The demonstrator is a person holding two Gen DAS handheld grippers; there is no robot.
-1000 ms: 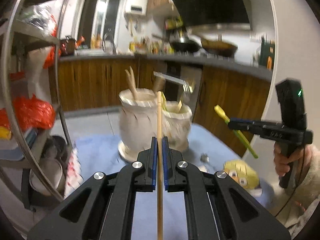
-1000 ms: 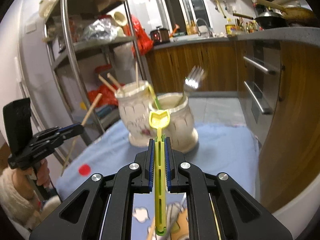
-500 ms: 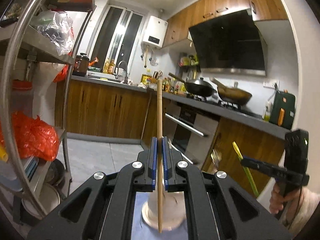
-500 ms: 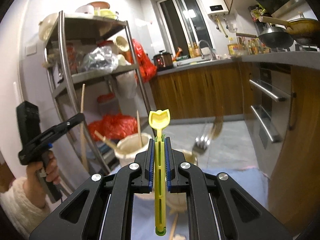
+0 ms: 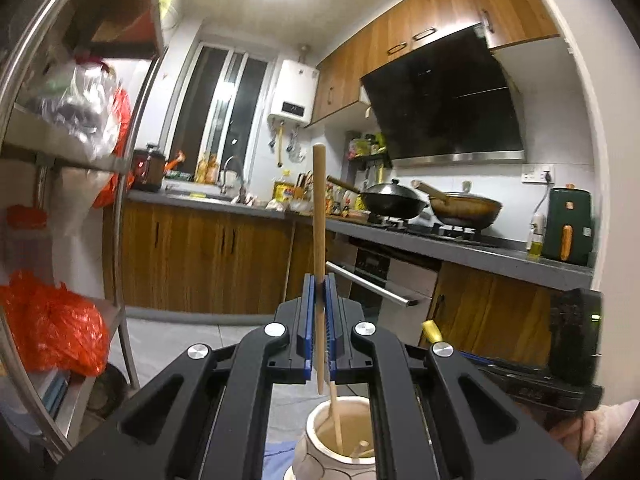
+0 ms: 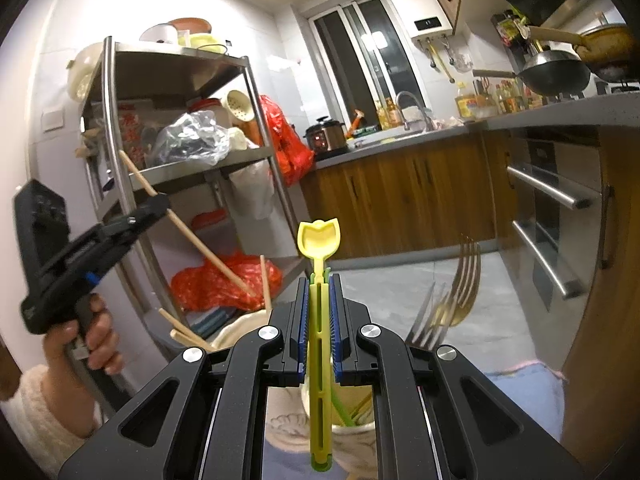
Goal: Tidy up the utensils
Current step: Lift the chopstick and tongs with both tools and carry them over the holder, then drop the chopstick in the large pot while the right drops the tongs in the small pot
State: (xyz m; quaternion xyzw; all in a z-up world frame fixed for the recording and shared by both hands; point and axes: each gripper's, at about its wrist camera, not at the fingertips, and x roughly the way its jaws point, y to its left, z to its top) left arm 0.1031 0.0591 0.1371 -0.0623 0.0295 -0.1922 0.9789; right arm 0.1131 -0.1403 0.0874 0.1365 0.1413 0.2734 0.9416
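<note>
My left gripper (image 5: 319, 284) is shut on a wooden chopstick (image 5: 319, 216), held upright with its lower tip just above a cream ceramic holder (image 5: 340, 444) that has other chopsticks in it. My right gripper (image 6: 319, 284) is shut on a yellow-green plastic utensil (image 6: 319, 240), held upright over a second cream holder (image 6: 288, 428) with green sticks inside. Metal forks (image 6: 456, 300) stand in that holder. The right wrist view shows the left gripper (image 6: 158, 202) with its chopstick (image 6: 192, 236) slanting down toward the chopstick holder (image 6: 240, 328).
A steel shelf rack (image 6: 116, 184) with red bags stands at the left. Wooden kitchen cabinets (image 5: 200, 264), an oven handle (image 5: 372, 284) and a counter with woks (image 5: 394, 200) lie behind. A blue cloth (image 6: 532, 396) covers the table under the holders.
Both grippers have risen and tilted up, so the holders have dropped to the bottom of each view. The left chopstick's lower tip now hangs over the chopstick holder.
</note>
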